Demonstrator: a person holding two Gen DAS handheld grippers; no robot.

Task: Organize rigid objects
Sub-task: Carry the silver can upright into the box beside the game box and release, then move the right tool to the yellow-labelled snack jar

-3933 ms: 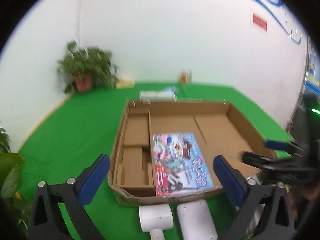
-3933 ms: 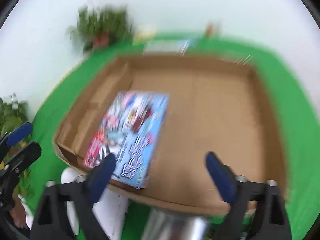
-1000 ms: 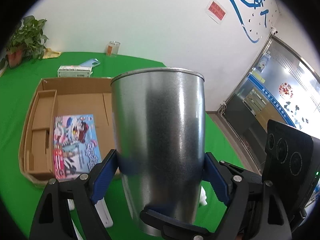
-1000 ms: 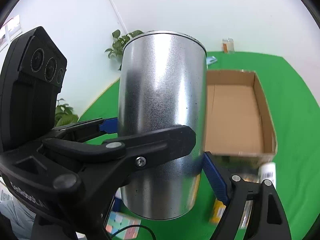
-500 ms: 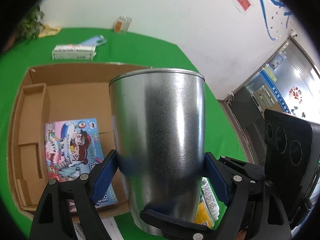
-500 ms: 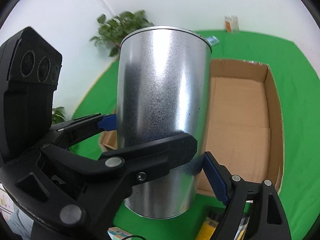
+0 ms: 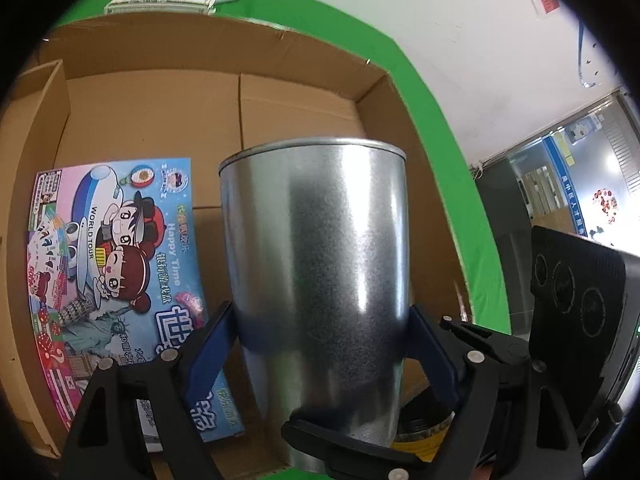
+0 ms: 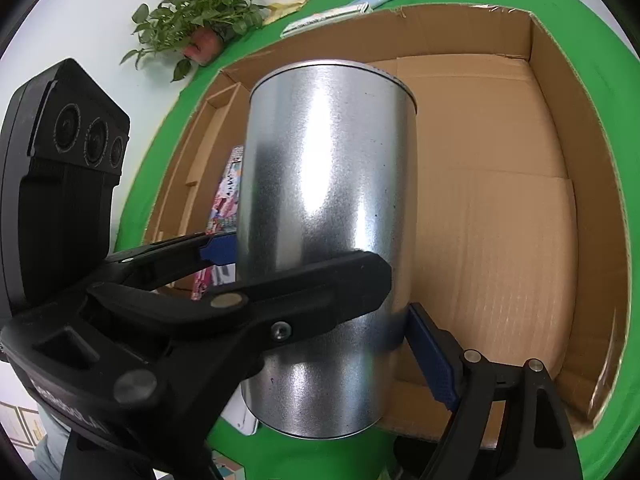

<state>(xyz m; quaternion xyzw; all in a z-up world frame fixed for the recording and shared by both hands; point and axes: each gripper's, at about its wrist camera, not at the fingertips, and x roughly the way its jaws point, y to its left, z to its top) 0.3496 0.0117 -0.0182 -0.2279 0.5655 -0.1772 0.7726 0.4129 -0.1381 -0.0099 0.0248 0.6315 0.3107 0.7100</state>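
A tall shiny steel cup (image 7: 320,264) fills both views, upright, held in the air over the front part of an open cardboard box (image 7: 296,92). My left gripper (image 7: 320,344) is shut on the steel cup near its base. My right gripper (image 8: 320,320) is also shut on the cup (image 8: 324,208), and its black finger shows low in the left wrist view (image 7: 360,448). A colourful flat game box (image 7: 108,256) lies on the box floor at the left. It also shows in the right wrist view (image 8: 228,200).
The cardboard box (image 8: 500,208) has narrow side compartments at its left. It sits on a green table (image 8: 592,20). A potted plant (image 8: 200,20), a long white packet (image 7: 160,2) and a blue phone case stand behind the box. A yellow-labelled dark jar (image 7: 420,432) lies near the front.
Both grippers have carried the cup forward and lower toward the cardboard box. The box now looks larger and fills the background. The grip on the cup is unchanged.
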